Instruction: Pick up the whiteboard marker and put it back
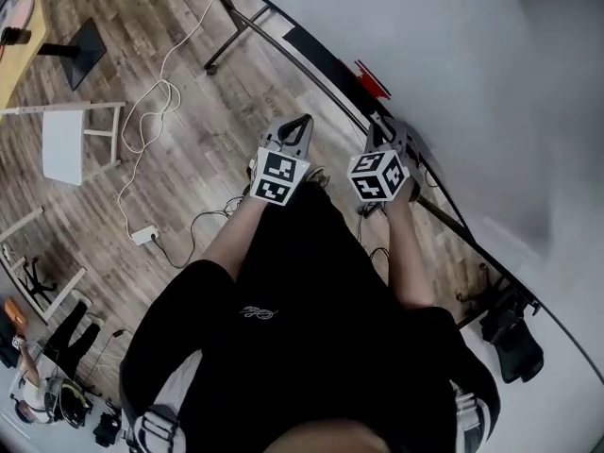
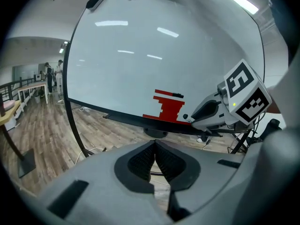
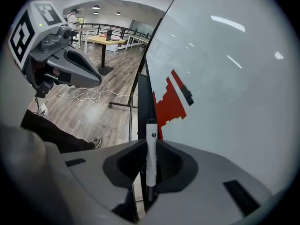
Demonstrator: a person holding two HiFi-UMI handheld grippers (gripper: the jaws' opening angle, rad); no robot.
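Observation:
In the right gripper view a white whiteboard marker with a dark cap end stands upright between the jaws of my right gripper, which is shut on it. Its tip points at the black tray rail along the whiteboard's lower edge, beside a red block drawing. My left gripper is shut with nothing in it and faces the same board and rail. The head view shows the left gripper and the right gripper side by side near the board's lower edge.
White cables and a power strip lie on the wooden floor. A white stool stands at the left. The board's stand leg reaches out at the top, and dark gear sits by its right foot.

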